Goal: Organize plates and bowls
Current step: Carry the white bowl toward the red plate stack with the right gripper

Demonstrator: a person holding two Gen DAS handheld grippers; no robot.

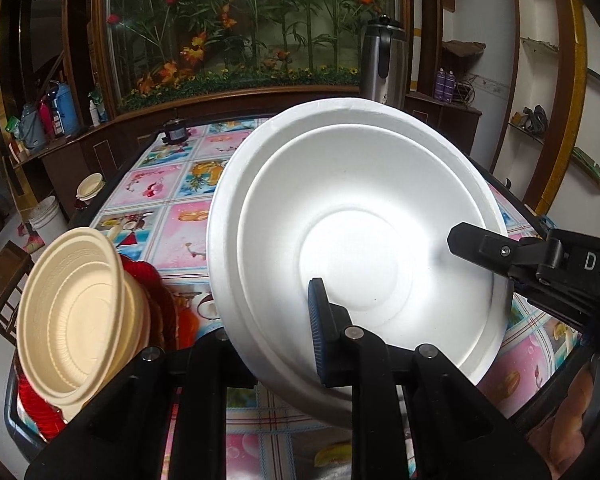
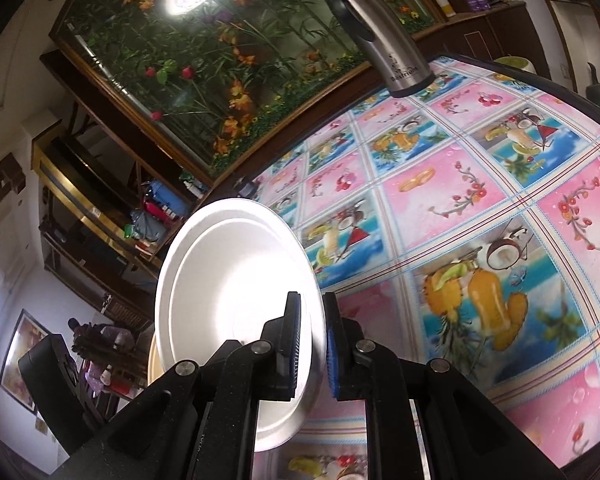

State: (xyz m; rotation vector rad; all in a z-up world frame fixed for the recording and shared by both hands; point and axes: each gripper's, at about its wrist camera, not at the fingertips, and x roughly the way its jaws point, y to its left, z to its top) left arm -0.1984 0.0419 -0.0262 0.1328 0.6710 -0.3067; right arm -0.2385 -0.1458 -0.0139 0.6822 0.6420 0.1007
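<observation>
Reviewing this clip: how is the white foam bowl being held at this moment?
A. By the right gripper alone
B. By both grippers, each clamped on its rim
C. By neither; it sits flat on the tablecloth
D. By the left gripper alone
B: the white foam bowl is tilted above the tablecloth, with the left gripper pinching its near rim and the right gripper shut on its edge.

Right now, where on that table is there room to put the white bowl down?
The patterned tablecloth lies bare between the steel thermos and the white foam bowl. Near the cream bowl atop red plates, it is crowded.
</observation>
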